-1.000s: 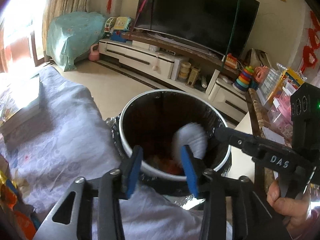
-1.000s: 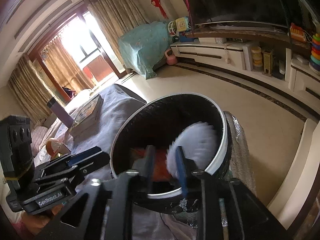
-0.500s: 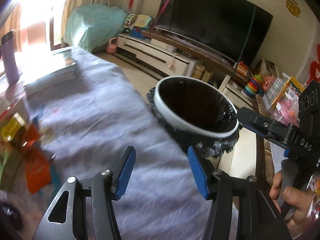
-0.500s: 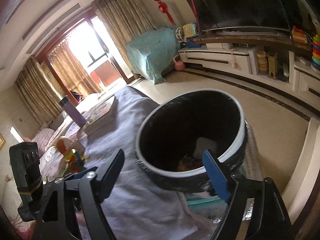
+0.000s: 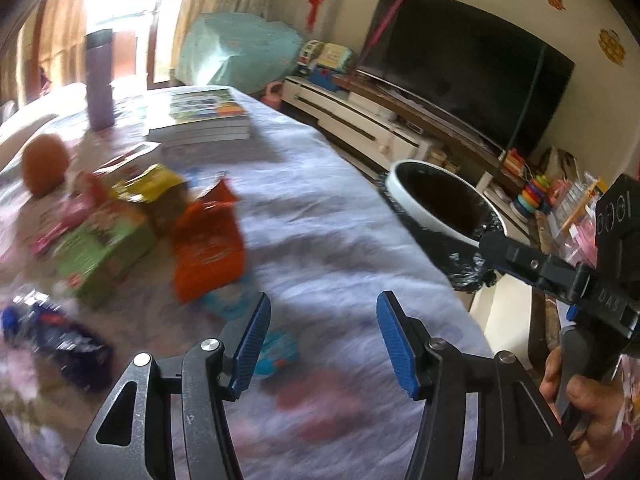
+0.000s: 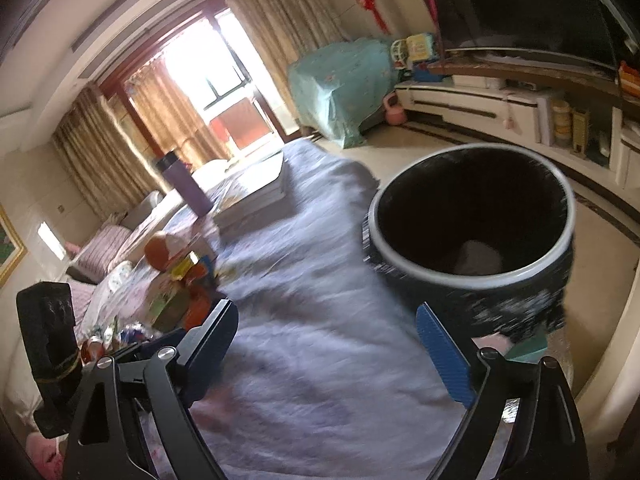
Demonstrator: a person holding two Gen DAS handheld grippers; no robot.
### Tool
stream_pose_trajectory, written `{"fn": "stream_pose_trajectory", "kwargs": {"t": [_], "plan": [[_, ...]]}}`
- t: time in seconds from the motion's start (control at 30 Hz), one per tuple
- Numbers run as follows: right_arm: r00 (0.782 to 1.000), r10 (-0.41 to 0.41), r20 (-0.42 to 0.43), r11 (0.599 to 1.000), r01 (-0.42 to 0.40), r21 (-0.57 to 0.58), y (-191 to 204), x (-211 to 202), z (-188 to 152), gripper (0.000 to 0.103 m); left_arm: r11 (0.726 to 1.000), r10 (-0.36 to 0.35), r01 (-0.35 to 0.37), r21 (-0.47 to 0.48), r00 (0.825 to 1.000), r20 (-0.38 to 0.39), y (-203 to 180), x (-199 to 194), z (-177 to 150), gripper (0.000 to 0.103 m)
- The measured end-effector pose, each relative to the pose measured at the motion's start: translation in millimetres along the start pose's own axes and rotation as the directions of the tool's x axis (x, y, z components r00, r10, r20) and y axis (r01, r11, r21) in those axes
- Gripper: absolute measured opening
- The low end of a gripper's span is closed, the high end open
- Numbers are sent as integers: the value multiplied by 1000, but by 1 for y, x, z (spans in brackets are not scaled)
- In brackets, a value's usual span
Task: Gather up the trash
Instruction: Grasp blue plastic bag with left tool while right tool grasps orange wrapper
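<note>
Nearest in the left wrist view, the left gripper (image 5: 322, 344) hangs over the pale cloth-covered table (image 5: 340, 240) with its blue pads spread wide and nothing between them. The right gripper (image 6: 332, 356) is likewise wide apart and empty, low over the same cloth close to the table edge.

Just beyond the left gripper lies the litter: an orange snack bag (image 5: 208, 240) closest, a green carton (image 5: 104, 244) touching its left side, a yellow packet (image 5: 148, 188) behind that, and a dark blue wrapper (image 5: 56, 336) at the near left. The picture is smeared with motion, so finer detail is unclear.

Past the table's right edge stands the trash bin (image 6: 472, 240), black-lined with a white rim; something pale (image 6: 478, 258) lies at its bottom.

The step in hand looks like reaching for the next piece. The orange bag seems the easiest pick: come down with one pad on each side of a raised crease, close firmly since the foil is thin and slippery, and avoid pinching the cloth beneath. Farther back, the books (image 5: 200, 116), purple bottle (image 5: 100, 84) and orange ball (image 5: 42, 164) are probably not rubbish.
</note>
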State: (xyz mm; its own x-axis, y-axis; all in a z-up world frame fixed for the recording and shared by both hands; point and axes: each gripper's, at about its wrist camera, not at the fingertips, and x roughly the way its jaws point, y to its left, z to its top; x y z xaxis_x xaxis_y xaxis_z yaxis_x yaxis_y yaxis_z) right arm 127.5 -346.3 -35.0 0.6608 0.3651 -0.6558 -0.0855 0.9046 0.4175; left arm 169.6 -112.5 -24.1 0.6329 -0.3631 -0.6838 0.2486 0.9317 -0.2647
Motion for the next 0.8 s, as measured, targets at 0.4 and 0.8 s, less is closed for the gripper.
{"fn": "stream_pose_trajectory", "kwargs": {"t": [0.4, 0.8], "plan": [[996, 55, -65, 995, -61, -85, 50, 25, -24, 92, 996, 51, -49, -77, 998, 23, 38, -58, -28, 55], [984, 128, -125, 980, -145, -136, 93, 50, -35, 92, 980, 120, -108, -167, 991, 67, 68, -104, -44, 55]]}}
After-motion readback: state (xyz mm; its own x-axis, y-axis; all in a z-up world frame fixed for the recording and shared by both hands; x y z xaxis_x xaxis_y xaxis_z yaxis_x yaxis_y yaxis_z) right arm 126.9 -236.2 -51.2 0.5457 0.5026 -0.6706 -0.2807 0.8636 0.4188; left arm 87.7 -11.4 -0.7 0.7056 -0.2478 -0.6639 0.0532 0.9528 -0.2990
